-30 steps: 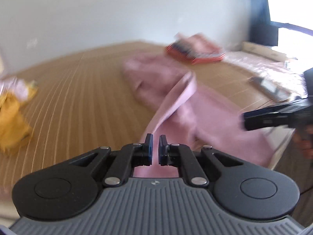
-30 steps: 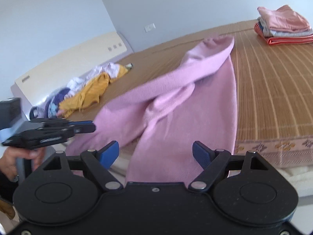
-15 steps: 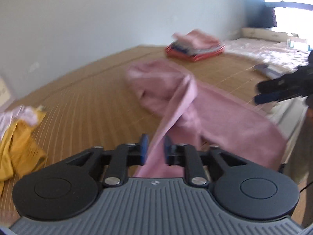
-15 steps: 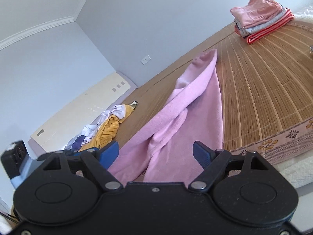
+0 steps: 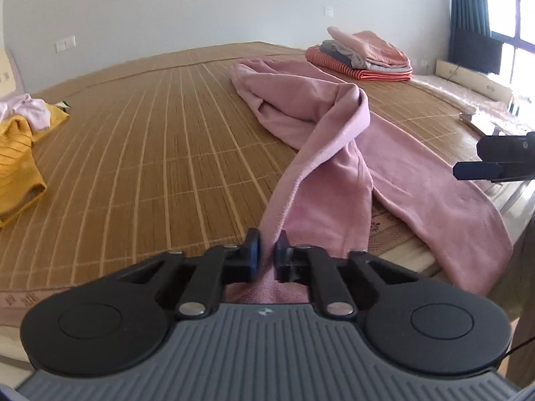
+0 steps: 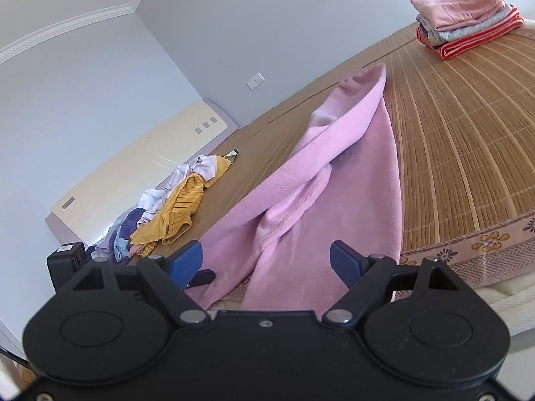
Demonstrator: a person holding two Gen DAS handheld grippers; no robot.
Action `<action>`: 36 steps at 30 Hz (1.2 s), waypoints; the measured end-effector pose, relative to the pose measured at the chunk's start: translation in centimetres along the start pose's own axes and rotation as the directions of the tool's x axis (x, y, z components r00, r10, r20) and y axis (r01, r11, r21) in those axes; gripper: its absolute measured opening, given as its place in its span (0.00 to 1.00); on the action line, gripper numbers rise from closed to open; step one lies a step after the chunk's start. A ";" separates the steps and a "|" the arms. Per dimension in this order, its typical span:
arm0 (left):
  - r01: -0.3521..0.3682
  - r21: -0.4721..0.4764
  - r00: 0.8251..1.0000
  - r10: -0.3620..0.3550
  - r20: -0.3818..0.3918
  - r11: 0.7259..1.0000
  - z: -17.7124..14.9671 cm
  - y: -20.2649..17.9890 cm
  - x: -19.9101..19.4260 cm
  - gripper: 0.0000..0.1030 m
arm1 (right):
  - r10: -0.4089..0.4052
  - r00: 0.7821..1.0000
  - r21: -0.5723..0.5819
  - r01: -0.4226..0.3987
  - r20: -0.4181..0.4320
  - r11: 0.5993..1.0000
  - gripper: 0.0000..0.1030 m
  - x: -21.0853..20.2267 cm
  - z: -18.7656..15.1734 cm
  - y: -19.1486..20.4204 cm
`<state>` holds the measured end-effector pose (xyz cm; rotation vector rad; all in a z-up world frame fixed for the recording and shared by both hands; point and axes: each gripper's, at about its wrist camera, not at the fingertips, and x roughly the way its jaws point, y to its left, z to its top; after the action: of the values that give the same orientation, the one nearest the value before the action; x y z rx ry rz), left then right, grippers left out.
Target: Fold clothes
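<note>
Left gripper (image 5: 266, 254) clamped on near edge of pink garment (image 5: 334, 153); right gripper (image 6: 265, 260) wide open, empty, just short of the hem draped over the bed (image 5: 167, 133). Garment's long axis from grip toward 12 o'clock, ending short of folded stack (image 5: 361, 53) at 1 o'clock. Left nearer; right hem free at 3 o'clock.

A home bedroom: a wide bed covered by a woven bamboo mat (image 5: 140, 153), a cream padded headboard (image 6: 140, 170) at nine o'clock, dark blue curtains (image 5: 466, 3) at two o'clock.
</note>
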<state>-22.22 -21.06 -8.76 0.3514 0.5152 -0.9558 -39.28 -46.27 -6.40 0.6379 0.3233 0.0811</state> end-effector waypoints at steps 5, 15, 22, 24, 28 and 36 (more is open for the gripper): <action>0.015 0.010 1.000 -0.015 0.006 1.000 0.7 -0.9 -0.8 0.06 | 0.006 1.000 -0.004 -0.006 -0.007 1.000 0.82 0.2 -0.1 0.1; 0.034 0.143 0.992 -0.050 0.115 0.989 2.9 -4.4 -5.8 0.06 | 0.029 0.999 0.032 -0.030 0.024 0.999 0.82 -0.7 -0.4 0.1; 0.281 0.167 0.953 -0.295 0.069 0.945 2.9 -9.2 -6.1 0.06 | 0.053 0.996 0.065 -0.057 0.073 0.996 0.83 -1.9 -0.5 0.0; 0.325 0.190 0.939 -0.339 0.048 0.926 2.7 -10.8 -5.7 0.06 | 0.053 0.995 0.079 -0.060 0.086 0.995 0.83 -2.2 -0.5 -0.2; 0.380 0.234 0.919 -0.393 0.010 0.895 1.8 -13.4 -5.0 0.07 | 0.049 0.992 0.109 -0.062 0.115 0.992 0.84 -2.9 -0.5 -0.5; 0.476 0.216 0.876 -0.480 -0.036 0.853 0.9 -13.6 -4.8 0.14 | 0.045 0.990 0.175 -0.068 0.134 0.982 0.86 -3.7 -0.5 -1.5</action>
<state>-35.69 -25.55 -6.12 0.4201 0.4897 -1.5094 -42.99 -47.83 -6.72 0.8273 0.1883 0.0652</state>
